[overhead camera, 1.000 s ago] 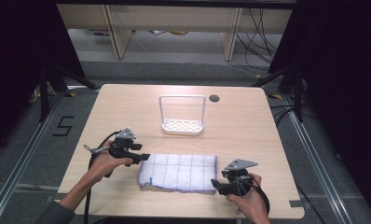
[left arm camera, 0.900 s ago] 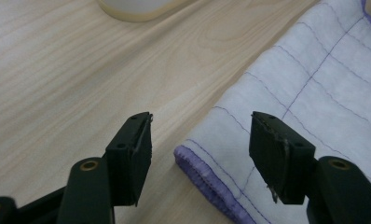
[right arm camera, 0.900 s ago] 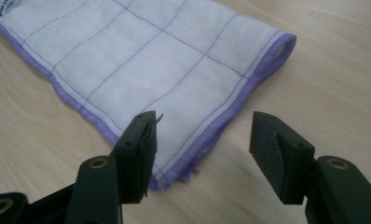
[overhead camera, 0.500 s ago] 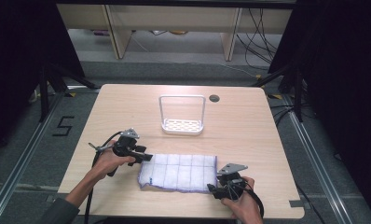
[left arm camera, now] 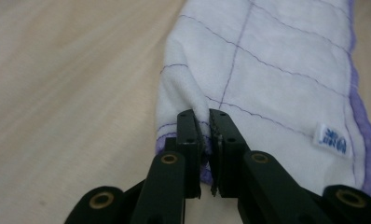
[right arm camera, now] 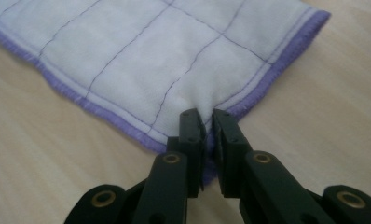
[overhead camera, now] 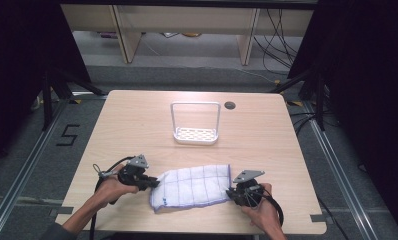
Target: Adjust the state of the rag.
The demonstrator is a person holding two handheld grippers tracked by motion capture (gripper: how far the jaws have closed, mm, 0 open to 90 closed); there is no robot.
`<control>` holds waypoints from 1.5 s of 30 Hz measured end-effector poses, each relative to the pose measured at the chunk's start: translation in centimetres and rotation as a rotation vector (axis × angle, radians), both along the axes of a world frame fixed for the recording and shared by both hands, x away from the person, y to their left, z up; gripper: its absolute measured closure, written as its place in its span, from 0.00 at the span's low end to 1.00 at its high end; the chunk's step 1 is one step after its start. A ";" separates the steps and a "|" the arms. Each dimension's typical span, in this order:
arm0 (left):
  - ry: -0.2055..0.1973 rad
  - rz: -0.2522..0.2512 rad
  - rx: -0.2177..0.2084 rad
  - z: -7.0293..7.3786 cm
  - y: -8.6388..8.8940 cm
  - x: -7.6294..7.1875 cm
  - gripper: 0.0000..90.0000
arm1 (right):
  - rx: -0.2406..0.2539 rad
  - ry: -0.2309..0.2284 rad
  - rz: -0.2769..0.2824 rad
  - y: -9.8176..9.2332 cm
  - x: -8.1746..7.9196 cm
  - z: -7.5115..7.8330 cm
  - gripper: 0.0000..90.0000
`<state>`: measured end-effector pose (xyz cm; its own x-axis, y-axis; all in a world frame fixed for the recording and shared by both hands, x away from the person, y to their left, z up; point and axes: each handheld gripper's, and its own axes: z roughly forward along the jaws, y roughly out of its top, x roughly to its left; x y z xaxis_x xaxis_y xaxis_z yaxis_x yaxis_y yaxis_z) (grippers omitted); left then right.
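A white cloth (overhead camera: 192,186) with a purple grid and purple hem lies on the near part of the wooden table (overhead camera: 137,125). My left gripper (overhead camera: 154,183) sits at its left end; its jaws have just been closing and now pinch the cloth's (left arm camera: 267,70) edge, seen close in the left gripper view (left arm camera: 206,119). My right gripper (overhead camera: 230,194) is at the cloth's right end; its jaws have also just been closing and clamp the cloth (right arm camera: 141,60) near a hemmed corner (right arm camera: 208,116). A small white label (left arm camera: 333,138) is sewn near the hem.
A white wire-framed rack (overhead camera: 195,124) stands at the middle of the table, beyond the cloth. A round dark cable hole (overhead camera: 230,105) lies near the far edge. Shelving and cables sit on the floor behind the table.
Both grippers have closed onto the cloth's ends. The left gripper moved right, pushing the cloth's left end inward so it bunches and looks narrower. The right hand barely moved.
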<state>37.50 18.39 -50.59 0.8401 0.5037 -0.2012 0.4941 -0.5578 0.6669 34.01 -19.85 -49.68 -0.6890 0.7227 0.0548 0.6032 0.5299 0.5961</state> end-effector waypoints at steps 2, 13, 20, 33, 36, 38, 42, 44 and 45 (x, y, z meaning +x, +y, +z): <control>0.017 -0.009 -0.015 0.0 -0.1 -1.4 0.92 | -0.006 -0.008 -0.007 -0.2 1.0 0.0 0.93; 0.015 -0.059 -0.050 -0.2 -1.9 -5.6 0.92 | -0.052 -0.024 0.006 1.3 5.5 0.7 0.94; 0.023 -0.099 -0.069 -0.2 -3.3 -7.0 0.92 | -0.056 -0.030 0.026 2.7 7.7 1.0 0.94; 0.080 -0.109 -0.149 0.5 -3.9 -8.0 0.68 | 0.009 -0.024 -0.019 1.7 10.0 2.2 0.63; 0.068 -0.068 -0.173 1.4 -3.0 -7.3 0.62 | 0.062 -0.031 -0.063 0.7 9.3 3.3 0.58; 0.057 -0.044 -0.196 2.0 -2.6 -6.7 0.59 | 0.064 -0.041 -0.085 0.4 8.9 3.6 0.56; 0.032 -0.004 -0.195 2.7 -2.3 -5.4 0.56 | 0.071 -0.052 -0.121 0.1 8.5 3.9 0.54; 0.010 0.010 -0.179 2.9 -2.7 -4.2 0.56 | 0.054 -0.065 -0.109 0.1 8.5 3.7 0.54; 0.003 0.014 -0.170 2.9 -2.9 -3.6 0.55 | 0.061 -0.052 -0.135 0.4 8.4 3.6 0.54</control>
